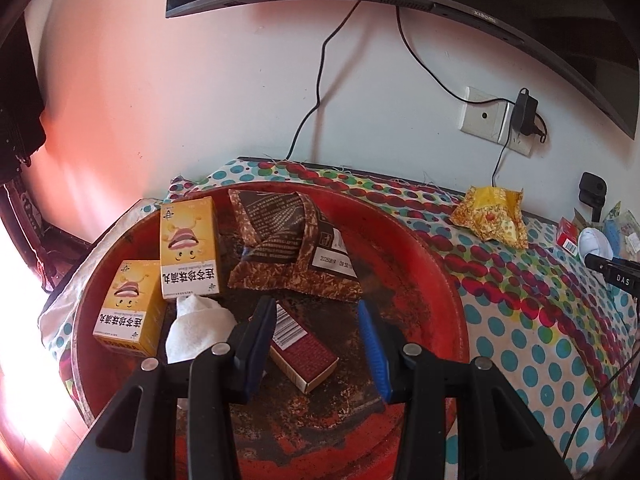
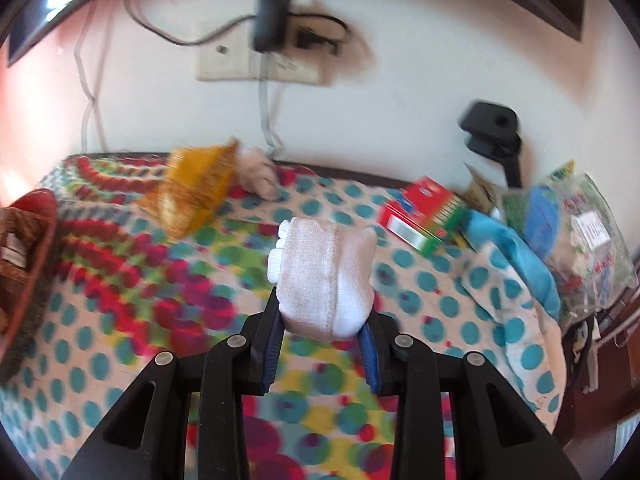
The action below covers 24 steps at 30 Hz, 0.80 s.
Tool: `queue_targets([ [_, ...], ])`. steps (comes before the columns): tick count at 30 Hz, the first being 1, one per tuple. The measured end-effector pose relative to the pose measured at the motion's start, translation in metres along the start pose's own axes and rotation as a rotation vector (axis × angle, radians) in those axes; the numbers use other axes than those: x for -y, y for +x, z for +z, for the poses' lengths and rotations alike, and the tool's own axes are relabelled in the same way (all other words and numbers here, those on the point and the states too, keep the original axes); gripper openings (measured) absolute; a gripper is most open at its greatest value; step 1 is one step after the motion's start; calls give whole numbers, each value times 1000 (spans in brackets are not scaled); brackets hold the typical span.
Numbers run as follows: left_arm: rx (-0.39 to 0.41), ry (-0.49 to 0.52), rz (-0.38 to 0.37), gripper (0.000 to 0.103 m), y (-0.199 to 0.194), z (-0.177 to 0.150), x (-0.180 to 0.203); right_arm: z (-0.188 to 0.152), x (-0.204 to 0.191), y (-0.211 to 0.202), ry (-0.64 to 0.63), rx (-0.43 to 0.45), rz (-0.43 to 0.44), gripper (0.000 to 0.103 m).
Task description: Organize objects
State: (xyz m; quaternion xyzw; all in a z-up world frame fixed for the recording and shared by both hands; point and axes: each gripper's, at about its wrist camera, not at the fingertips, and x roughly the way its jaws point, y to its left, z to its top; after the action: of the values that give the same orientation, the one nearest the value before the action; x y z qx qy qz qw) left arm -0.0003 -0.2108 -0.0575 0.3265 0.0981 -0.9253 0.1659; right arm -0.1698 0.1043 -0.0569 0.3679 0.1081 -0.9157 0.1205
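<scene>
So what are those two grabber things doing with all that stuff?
Someone is tidying up with a gripper in each hand. The right gripper is pinching a rolled white sock above the spotted tablecloth. The left gripper holds nothing and hangs over the red basin, which already has two yellow medicine boxes, a brown snack bag, a dark red box and another white sock in it.

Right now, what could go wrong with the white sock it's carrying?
The white sock sits only at the tips of the right gripper jaws, so it might slip out onto the dotted cloth. The red tray is already crowded with the yellow boxes and brown packet, so the sock could land on something.
</scene>
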Motion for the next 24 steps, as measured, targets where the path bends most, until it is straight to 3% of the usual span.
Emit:
queue_targets([
  [12,59,-126,91,43,-9,11,-49,14,-184,-39,-243,36,353,32],
  [19,61,-223,138,43,-9,13,-83,1,-274,-39,-375,-16,465,32],
  [24,55,-275,134,43,-7,12,-95,-11,-296,-23,-397,-68,471,32],
])
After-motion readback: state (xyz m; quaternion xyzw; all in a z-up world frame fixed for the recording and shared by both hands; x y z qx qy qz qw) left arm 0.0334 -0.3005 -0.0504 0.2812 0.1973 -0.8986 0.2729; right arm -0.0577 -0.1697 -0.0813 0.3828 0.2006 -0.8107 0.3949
